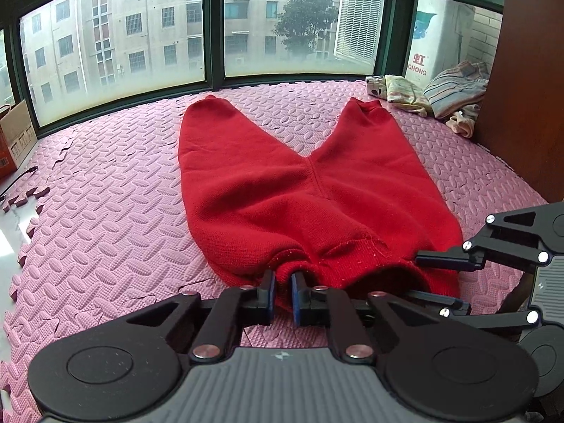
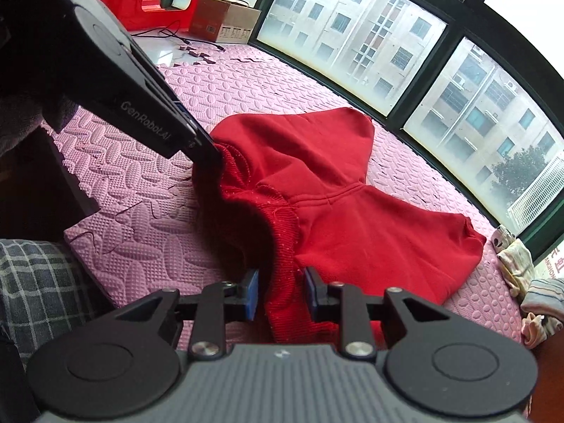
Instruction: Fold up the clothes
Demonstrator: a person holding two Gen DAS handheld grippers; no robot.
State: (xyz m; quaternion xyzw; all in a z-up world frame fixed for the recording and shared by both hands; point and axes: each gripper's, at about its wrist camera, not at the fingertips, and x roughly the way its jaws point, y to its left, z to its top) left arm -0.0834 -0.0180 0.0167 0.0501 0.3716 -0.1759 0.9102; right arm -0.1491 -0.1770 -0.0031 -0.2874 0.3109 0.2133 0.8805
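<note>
Nearest me, my left gripper [image 1: 282, 290] has its blue-padded fingers [image 1: 270, 290] clenched on the ribbed waistband of the red trousers [image 1: 282, 190], a bunched fold pinched between the pads. My right gripper [image 2: 281, 292] sits at the waistband's other end; a thick fold of the ribbed band runs between its fingers [image 2: 251, 294], which are set wider, and I cannot tell whether the pads truly press the cloth. In the left wrist view it shows at 3 o'clock [image 1: 442, 282], fingers either side of the waistband edge. The trousers lie on the pink foam floor mat [image 1: 105, 211], waistband near me and lifted slightly, both legs spreading away in a V toward 11 and 1 o'clock. Farther out at 2 o'clock, a small heap of folded clothes [image 1: 454, 93] rests against a wooden cabinet [image 1: 521, 81]. At 9 o'clock, a cardboard box [image 1: 14, 137] stands off the mat's edge. Beyond, dark-framed windows [image 1: 215, 24] face apartment blocks.
</note>
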